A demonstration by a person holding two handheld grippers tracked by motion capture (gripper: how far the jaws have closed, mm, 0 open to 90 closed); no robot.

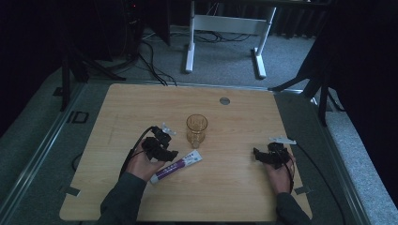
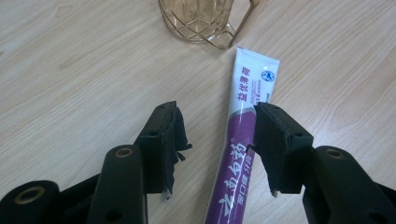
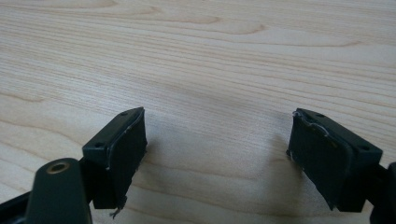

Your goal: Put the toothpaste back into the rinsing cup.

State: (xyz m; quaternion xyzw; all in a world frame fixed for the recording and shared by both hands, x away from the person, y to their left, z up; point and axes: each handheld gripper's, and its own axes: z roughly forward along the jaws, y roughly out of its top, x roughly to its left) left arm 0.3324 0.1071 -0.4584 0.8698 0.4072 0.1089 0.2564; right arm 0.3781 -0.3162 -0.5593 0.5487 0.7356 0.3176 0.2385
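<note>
Toothpaste is the thing in hand, but the scene first, largest downward. The wooden table [image 1: 225, 187] carries everything; on it, near the middle, stands an amber glass mug [image 1: 196, 130] with a faceted wall and a handle — upright and, as far as the high view lets me judge, with nothing in it. Just in front of the mug, toward the person, the toothpaste tube [image 1: 176, 167] lies flat and slanted, its white crimped tail pointing at the mug's foot and its purple body running back toward the left hand. Whether tail and mug touch I cannot tell; in the left gripper view they are very near.

The left gripper [image 2: 217, 140] straddles the tube [image 2: 240, 135], jaws parted: one pad sits at the tube's edge, the other stands well clear of it, so nothing is clamped yet. The right gripper [image 3: 217, 149] waits well apart at the table's right side, jaws wide over bare wood, grasping nothing.

Handling, as a judgement: the tube should be light, soft-walled and glossy — it will dent under pressure and may slide on the smooth wood. The best hold looks to be across the fuller purple middle, where the body gives the pads something to bite; the flat tail is thin and would slip or fold. A firm squeeze near the cap end risks pushing paste out.
</note>
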